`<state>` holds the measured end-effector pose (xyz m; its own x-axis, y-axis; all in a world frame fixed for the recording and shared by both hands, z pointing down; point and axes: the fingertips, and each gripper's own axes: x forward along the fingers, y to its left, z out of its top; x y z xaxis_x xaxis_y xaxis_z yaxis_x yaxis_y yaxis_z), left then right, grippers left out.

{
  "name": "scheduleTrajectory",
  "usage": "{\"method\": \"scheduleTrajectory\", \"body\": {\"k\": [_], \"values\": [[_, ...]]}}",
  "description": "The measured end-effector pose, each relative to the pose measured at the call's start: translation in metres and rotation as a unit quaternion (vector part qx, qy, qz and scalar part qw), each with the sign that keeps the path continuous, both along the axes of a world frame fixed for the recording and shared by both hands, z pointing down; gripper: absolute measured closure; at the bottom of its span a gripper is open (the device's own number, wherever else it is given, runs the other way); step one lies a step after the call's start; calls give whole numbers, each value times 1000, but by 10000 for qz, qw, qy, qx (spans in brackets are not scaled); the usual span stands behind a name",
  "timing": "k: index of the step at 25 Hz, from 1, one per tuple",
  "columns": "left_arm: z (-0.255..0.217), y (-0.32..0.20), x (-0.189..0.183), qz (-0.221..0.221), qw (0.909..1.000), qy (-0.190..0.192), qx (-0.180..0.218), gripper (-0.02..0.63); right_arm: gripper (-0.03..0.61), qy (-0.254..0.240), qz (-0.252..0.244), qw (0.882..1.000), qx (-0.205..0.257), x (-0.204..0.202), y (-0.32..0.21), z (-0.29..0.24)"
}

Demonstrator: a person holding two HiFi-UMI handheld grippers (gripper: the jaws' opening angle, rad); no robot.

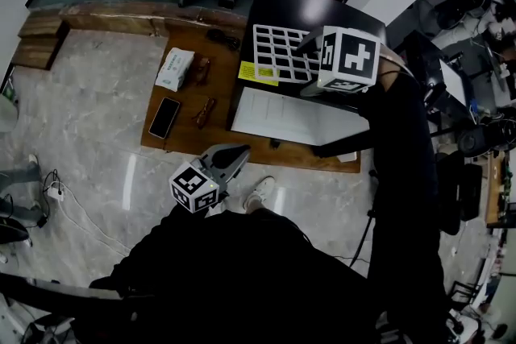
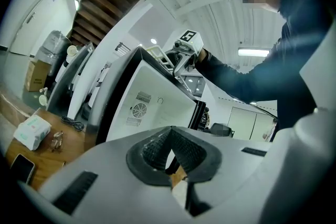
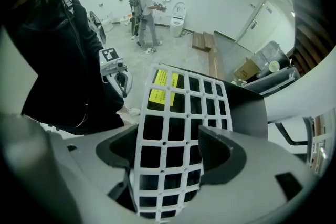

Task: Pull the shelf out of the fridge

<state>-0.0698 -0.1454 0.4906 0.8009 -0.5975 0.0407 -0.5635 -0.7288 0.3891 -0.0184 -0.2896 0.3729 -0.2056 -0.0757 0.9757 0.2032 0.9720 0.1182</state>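
1. Head view, from above, gives me the small black fridge (image 1: pixel 322 12) standing on a low brown wooden platform (image 1: pixel 185 142).
2. The white plastic grid shelf (image 1: pixel 278 52) lies flat on the black top of the fridge, so it is outside of it.
3. Two yellow stickers (image 3: pixel 161 86) show at one corner of the shelf. I cannot tell if they are on the shelf or on the fridge top under it.
4. My right gripper (image 1: pixel 316 60) points steeply down over the right part of the shelf.
5. In the right gripper view its jaws stand wide apart, released. The shelf runs between and under them, and nothing is grasped.
6. My left gripper (image 1: pixel 236 154) hangs low in front of my body, near the front edge of the platform and well apart from the shelf.
7. In the left gripper view its jaws are clenched. The dark ribbed pads (image 2: pixel 152 149) touch each other and hold nothing.
8. On the platform, left of the fridge, lie a white tissue pack (image 1: pixel 175 68) and a black phone (image 1: pixel 164 118), near each other but apart.
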Motion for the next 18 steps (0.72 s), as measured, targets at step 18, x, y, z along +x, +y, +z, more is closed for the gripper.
{"method": "scheduleTrajectory", "body": {"k": [18], "values": [[-38,-8,-5,-112,9983,-317,480,607,298,-3348,464,9378,796,-11,31,-94]]}}
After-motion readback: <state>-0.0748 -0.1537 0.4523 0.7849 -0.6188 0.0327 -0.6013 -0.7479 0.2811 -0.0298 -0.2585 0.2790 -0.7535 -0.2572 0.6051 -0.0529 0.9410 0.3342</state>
